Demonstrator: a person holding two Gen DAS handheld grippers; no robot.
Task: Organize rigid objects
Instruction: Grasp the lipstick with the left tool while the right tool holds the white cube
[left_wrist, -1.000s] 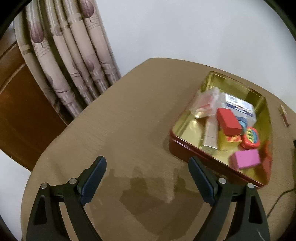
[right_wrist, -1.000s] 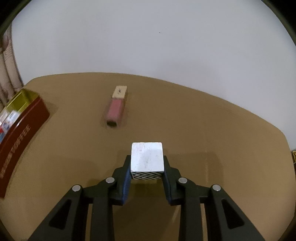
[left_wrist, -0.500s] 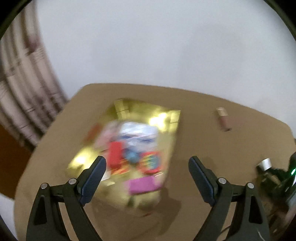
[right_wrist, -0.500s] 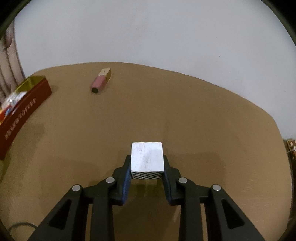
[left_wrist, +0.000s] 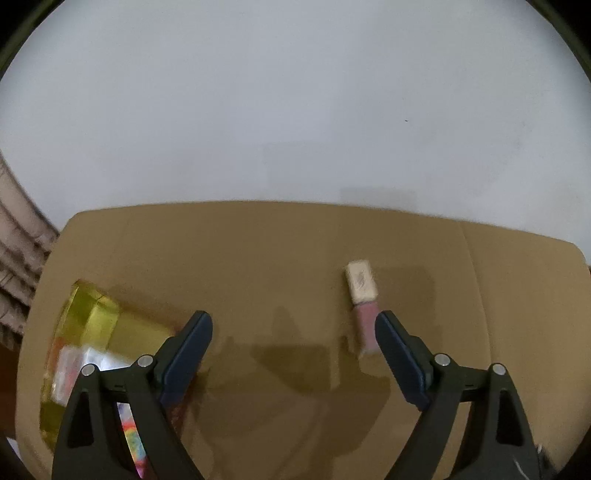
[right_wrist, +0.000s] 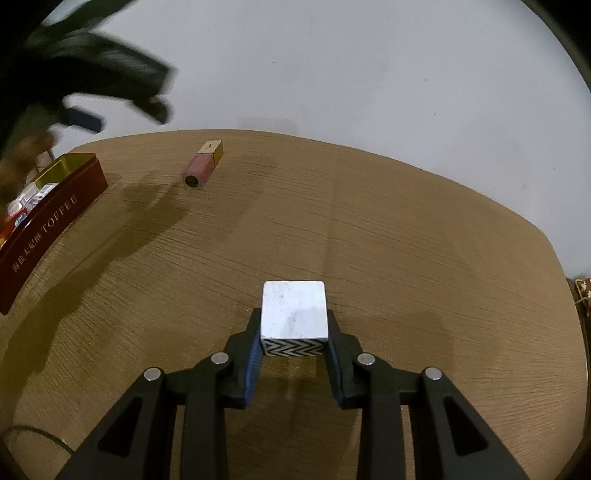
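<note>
My right gripper is shut on a white cube with a black zigzag side, held just above the wooden table. A pink lip gloss tube with a gold cap lies far left of it. In the left wrist view the same tube lies just ahead of my right fingertip. My left gripper is open and holds nothing. The dark red tin with a gold inside holds several small items and sits under my left finger. The tin also shows at the left in the right wrist view.
A blurred dark gripper and hand reach in over the tin from the upper left in the right wrist view. A curtain hangs left of the table. A thin cable lies at the near left edge.
My left gripper swung right, from over the tin toward the lip gloss tube, still open. My right gripper drew back a little with the cube, so the tube now looks farther away.
</note>
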